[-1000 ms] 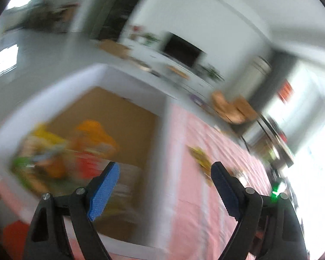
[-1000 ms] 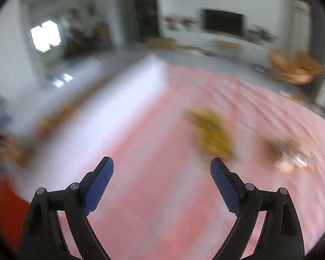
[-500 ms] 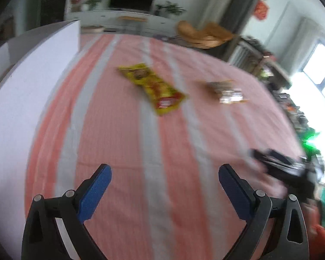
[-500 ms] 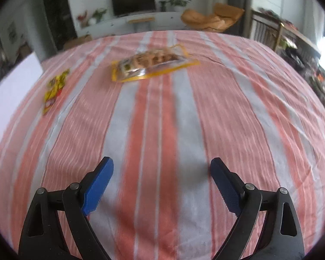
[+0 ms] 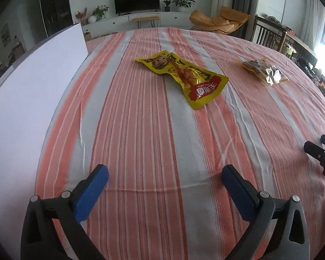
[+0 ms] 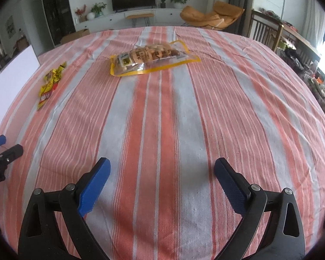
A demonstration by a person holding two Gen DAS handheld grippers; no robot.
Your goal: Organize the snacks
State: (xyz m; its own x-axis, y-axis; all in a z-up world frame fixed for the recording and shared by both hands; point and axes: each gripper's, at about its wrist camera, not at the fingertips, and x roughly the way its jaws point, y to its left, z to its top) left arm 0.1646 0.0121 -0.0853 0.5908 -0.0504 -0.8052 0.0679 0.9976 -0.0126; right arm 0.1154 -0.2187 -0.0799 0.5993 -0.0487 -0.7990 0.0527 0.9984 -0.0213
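A yellow and red snack pouch point(image 5: 184, 78) lies flat on the striped cloth ahead of my left gripper point(image 5: 164, 182), which is open and empty above the cloth. It also shows at the left of the right wrist view point(image 6: 51, 83). A clear bag of nuts with a yellow edge point(image 6: 150, 59) lies farther ahead of my right gripper point(image 6: 162, 173), which is open and empty; the bag also shows at the right of the left wrist view point(image 5: 264, 70).
A white box wall point(image 5: 28, 99) stands along the left of the table. The red and white striped tablecloth point(image 6: 162, 119) covers the table. Chairs and a TV cabinet stand beyond the far edge.
Both grippers have swung away from the box with snacks inside and now face the table. The views have steadied. Both stayed open.
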